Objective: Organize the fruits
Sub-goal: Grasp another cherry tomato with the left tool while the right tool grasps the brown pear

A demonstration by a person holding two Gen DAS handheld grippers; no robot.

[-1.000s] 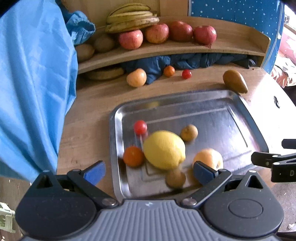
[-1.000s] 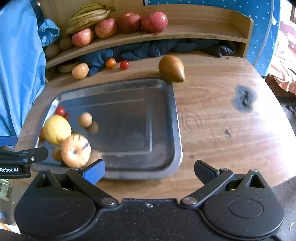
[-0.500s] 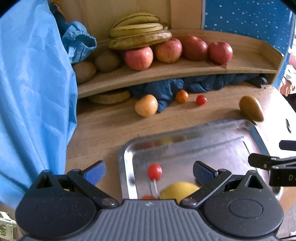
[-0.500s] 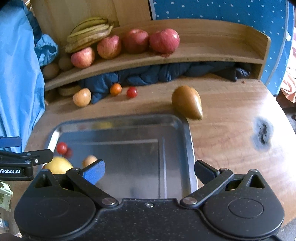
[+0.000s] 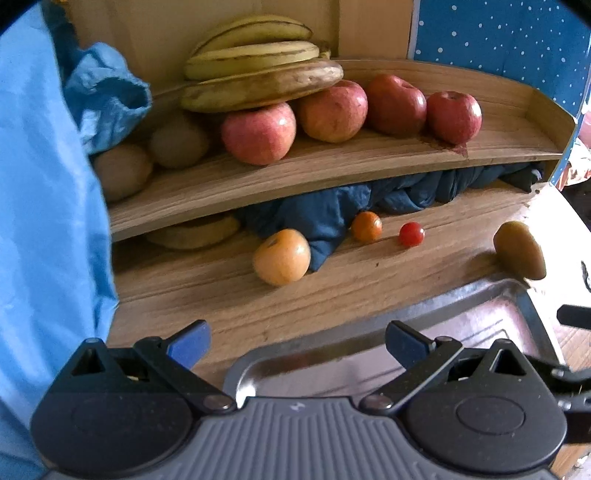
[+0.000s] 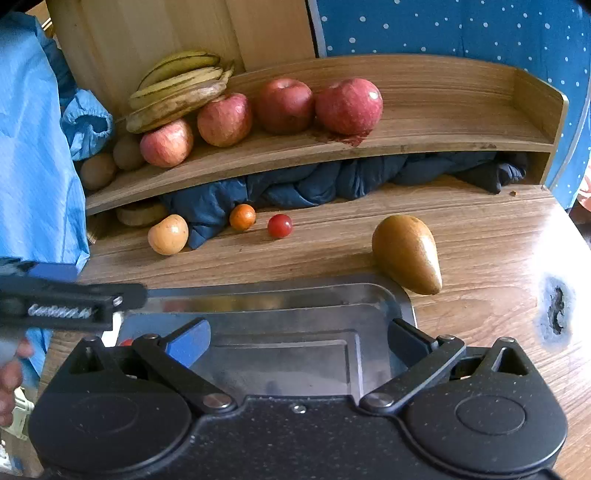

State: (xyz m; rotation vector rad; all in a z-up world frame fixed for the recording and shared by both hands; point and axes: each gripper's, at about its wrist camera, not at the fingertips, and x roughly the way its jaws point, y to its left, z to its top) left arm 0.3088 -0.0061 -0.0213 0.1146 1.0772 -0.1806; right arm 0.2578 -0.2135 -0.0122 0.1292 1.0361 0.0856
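A steel tray (image 5: 480, 325) (image 6: 280, 302) lies on the wooden table under both grippers; most of its inside is hidden. Beyond it lie a yellow-orange fruit (image 5: 282, 256) (image 6: 168, 234), a small orange fruit (image 5: 366, 226) (image 6: 242, 217), a cherry tomato (image 5: 411, 233) (image 6: 279, 225) and a brown pear (image 5: 519, 250) (image 6: 406, 254). A wooden shelf (image 5: 332, 173) (image 6: 424, 140) holds several red apples (image 5: 258, 133) (image 6: 349, 105), bananas (image 5: 258, 70) (image 6: 177, 88) and kiwis (image 5: 122, 170). My left gripper (image 5: 295, 343) is open and empty. My right gripper (image 6: 297, 338) is open and empty.
A dark blue cloth (image 5: 332, 218) (image 6: 332, 181) is stuffed under the shelf. A light blue sheet (image 5: 44, 221) (image 6: 33, 166) hangs at the left. A dark burn mark (image 6: 556, 306) is on the table at the right. A blue dotted wall (image 6: 443, 26) stands behind.
Both grippers have tilted up and moved toward the shelf. The fruits in the tray have dropped out of view below the grippers. Both stay open.
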